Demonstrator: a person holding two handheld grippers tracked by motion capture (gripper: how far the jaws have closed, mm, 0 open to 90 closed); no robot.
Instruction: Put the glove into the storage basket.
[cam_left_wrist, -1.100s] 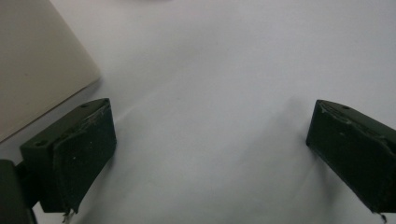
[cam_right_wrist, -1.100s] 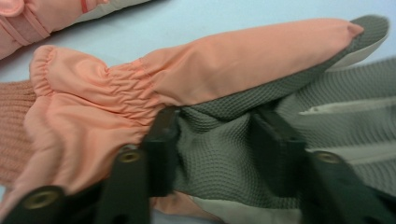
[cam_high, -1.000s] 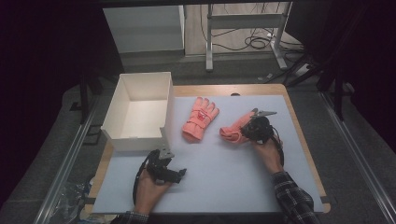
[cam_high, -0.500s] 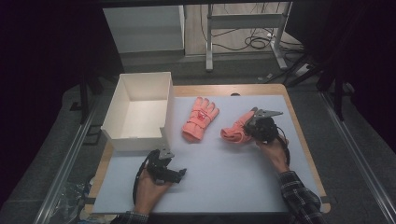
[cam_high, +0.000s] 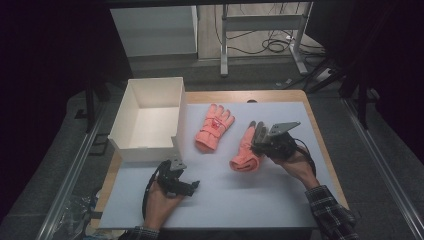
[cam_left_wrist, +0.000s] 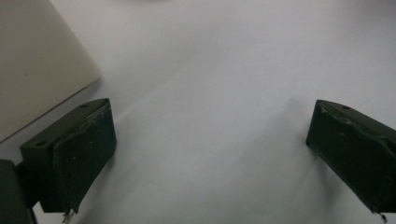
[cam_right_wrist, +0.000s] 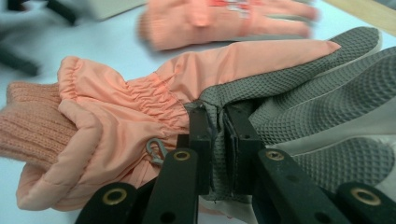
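Since a second ago, your right claw (cam_high: 260, 143) has been closing and now it's pinched tight on the grey palm fabric of the near glove (cam_high: 247, 150), and the hand has come up a bit with it. Looks like the cuff end of that glove is peeling off the worktop (cam_high: 235, 195) already, hanging down toward 7 o'clock from the claw. In the right gripper view the jaws sit nearly together with just a fold of grip fabric between them, close to where the orange shell starts.

Your left claw (cam_high: 186, 186) hasn't budged. It's parked at 7 o'clock on the worktop, jaws wide apart, nothing in them, right by the corner of the white box (cam_high: 131, 127).

The other glove (cam_high: 214, 127) is lying flat at about 12 o'clock, just beside the box wall.

My guess is the box is where this is headed. That's a thin pinch, so lift slow and don't swing. Keep it high enough that the dangling cuff clears the other glove and the box rim, then let go over the middle.
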